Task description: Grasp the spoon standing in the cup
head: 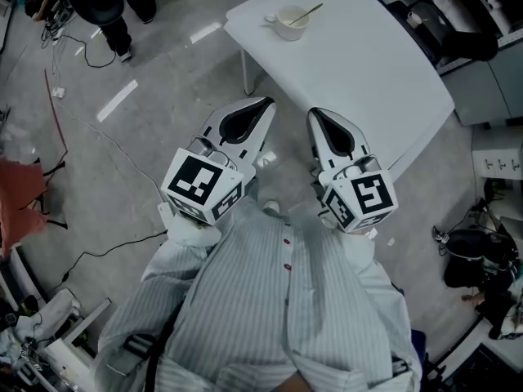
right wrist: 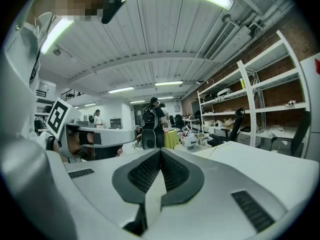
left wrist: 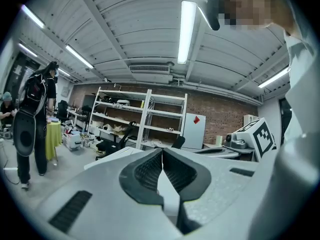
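A white cup [head: 291, 21] stands near the far corner of the white table [head: 368, 80], with a spoon [head: 306, 13] leaning in it, handle toward the right. Both grippers are held close to my chest, well short of the cup. My left gripper [head: 263, 103] is shut with nothing between its pads [left wrist: 150, 171]. Beside it, my right gripper [head: 314, 114] is also shut and empty, its tips over the table's near edge. Both gripper views point up at the room; neither shows the cup or the spoon.
A table leg [head: 245, 70] drops to the grey floor left of the table. Cables [head: 98, 149] trail over the floor at the left. A person in black [head: 110, 6] stands at the far left. Shelving [left wrist: 145, 119] lines the brick wall.
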`<act>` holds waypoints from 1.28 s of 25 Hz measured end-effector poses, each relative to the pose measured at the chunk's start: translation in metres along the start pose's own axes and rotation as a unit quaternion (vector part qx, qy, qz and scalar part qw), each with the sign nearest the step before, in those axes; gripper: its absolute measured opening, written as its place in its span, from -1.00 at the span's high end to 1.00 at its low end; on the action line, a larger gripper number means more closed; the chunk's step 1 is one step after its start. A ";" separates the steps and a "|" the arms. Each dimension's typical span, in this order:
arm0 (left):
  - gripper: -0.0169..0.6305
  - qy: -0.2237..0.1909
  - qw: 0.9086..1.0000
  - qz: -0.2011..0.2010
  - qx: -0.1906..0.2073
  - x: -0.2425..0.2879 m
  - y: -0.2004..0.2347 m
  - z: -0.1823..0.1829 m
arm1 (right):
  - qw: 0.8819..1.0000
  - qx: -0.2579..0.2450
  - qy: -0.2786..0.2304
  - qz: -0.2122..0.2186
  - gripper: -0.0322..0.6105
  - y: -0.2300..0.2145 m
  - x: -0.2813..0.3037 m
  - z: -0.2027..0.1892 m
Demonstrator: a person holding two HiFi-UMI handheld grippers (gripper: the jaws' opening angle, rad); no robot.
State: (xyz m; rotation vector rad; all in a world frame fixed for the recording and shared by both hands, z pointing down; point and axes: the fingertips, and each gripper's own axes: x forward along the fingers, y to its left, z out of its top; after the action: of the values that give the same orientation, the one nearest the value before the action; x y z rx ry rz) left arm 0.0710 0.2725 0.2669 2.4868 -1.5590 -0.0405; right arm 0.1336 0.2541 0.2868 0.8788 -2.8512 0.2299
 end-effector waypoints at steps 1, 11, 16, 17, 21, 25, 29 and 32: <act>0.91 0.001 1.000 -0.001 -0.001 0.007 0.013 0.003 | 1.000 0.000 0.001 0.000 0.87 -0.004 0.014 0.003; 0.91 0.004 1.000 -0.008 -0.006 0.053 0.114 0.020 | 1.000 0.010 0.005 -0.025 0.87 -0.042 0.110 0.020; 0.91 0.011 1.000 -0.021 -0.003 0.069 0.154 0.027 | 0.999 0.019 0.005 -0.048 0.87 -0.059 0.145 0.028; 0.91 0.012 1.000 -0.025 -0.003 0.072 0.161 0.028 | 0.998 0.020 0.004 -0.054 0.87 -0.062 0.151 0.029; 0.91 0.022 0.999 -0.042 -0.007 0.083 0.184 0.021 | 0.996 0.028 0.009 -0.080 0.87 -0.074 0.170 0.023; 0.91 0.035 0.998 -0.055 -0.014 0.091 0.196 0.012 | 0.994 0.038 0.020 -0.103 0.87 -0.082 0.176 0.016; 0.91 0.044 0.997 -0.064 -0.022 0.096 0.201 0.007 | 0.992 0.046 0.034 -0.112 0.87 -0.089 0.182 0.009; 0.91 0.046 0.997 -0.063 -0.026 0.105 0.209 0.004 | 0.992 0.050 0.039 -0.111 0.87 -0.096 0.192 0.006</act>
State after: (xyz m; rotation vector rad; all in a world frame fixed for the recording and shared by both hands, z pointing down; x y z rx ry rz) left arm -0.0686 0.0904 0.3112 2.5060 -1.3459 0.0141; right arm 0.0309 0.0699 0.3267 1.1699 -2.6629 0.3730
